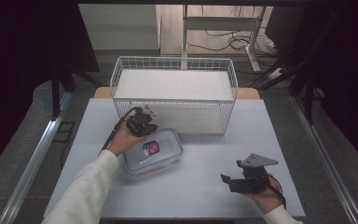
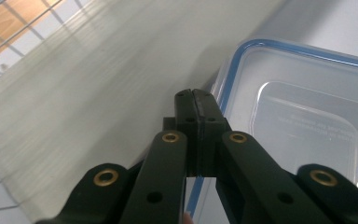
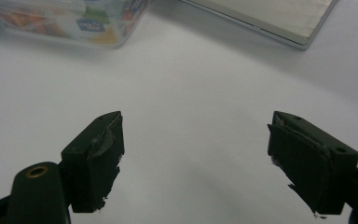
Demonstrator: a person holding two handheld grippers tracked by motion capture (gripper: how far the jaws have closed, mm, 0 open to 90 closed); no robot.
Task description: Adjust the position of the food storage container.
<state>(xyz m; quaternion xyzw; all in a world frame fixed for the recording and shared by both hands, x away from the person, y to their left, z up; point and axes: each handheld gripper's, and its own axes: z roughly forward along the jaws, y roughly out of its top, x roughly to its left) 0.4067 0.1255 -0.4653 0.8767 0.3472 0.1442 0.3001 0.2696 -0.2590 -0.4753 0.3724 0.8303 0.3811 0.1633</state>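
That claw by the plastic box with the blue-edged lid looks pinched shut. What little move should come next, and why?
Probably open the left claw first. Its jaws are pressed together with nothing between them, right at the back edge of the lidded box, so it cannot grip the lid or a latch as it is. The right claw sits open over bare table, away from the box.

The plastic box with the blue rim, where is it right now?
In the high view the plastic box sits left of the table's middle, just in front of the wire basket, with the left tool at its far-left edge.
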